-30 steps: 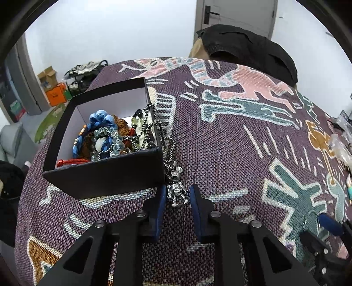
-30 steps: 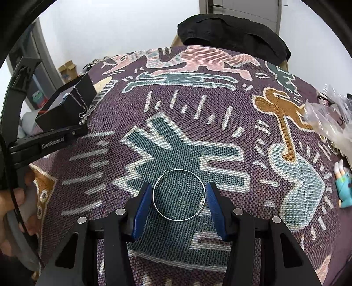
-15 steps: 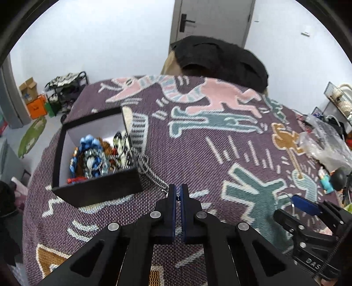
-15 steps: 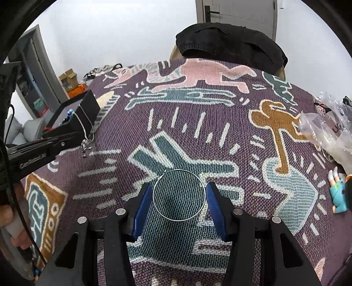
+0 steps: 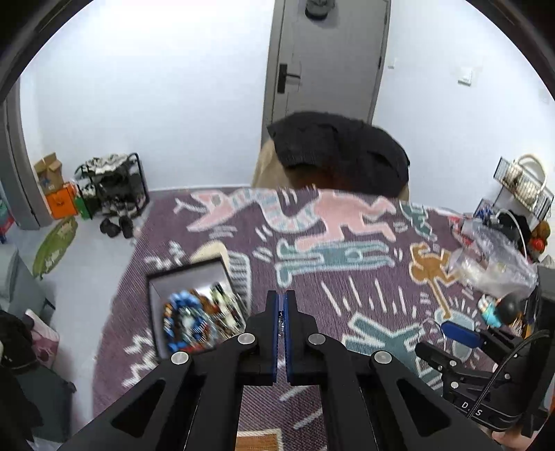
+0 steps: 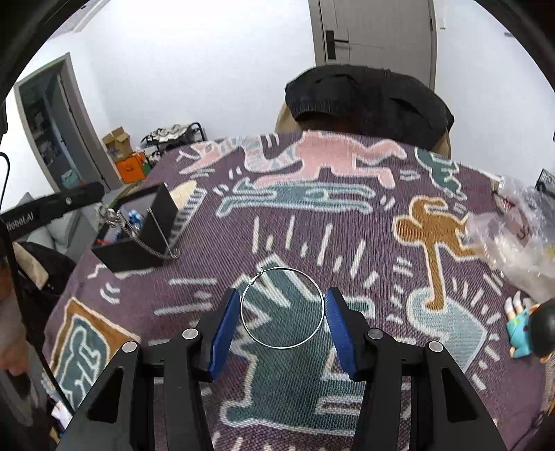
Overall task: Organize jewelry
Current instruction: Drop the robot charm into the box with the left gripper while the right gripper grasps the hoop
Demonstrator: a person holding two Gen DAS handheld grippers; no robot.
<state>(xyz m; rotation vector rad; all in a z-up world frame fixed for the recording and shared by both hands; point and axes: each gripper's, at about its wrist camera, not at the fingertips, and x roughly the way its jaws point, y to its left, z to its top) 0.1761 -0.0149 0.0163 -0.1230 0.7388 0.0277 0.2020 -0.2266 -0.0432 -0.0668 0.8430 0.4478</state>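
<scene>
**Right wrist view, nearest first**
- Right gripper (image 6: 282,312), one: two blue pads set half apart, clamped on the two opposite sides of one hoop.
- Hoop earring (image 6: 282,347), one: thin silver wire, clasp at upper left, pinched between those pads, over the teal figure woven in the cloth.
- Patterned cloth (image 6: 312,243), one: purple weave with pink, teal and ochre figures, covering the whole table.
- Toy figure (image 6: 518,329), one: teal, at the right edge of the cloth.
- Clear plastic bag (image 6: 513,236), one: crumpled, beyond the toy.
- Black box (image 6: 138,256), one: open top, pale inside, at the left of the cloth.
- Chain necklace (image 6: 145,243), one: silver, its pendant cluster nipped at the tip of the left gripper above the box, the rest sagging across the box's near wall down to its corner.

**Left wrist view**
- Left gripper (image 5: 281,301), one: pads pressed together, a glint of metal in the slit, clenched on the chain.
- Beaded jewelry (image 5: 189,319): a blue, red and dark heap in the box, too blurred to count.

**Far**
- Black garment (image 6: 367,100), one, draped over a tan chair back.
- Grey door (image 6: 374,31), one, closed.
- Shoe rack (image 5: 111,187), one, by the wall.
- Orange carton (image 5: 62,204), one, beside it.
</scene>
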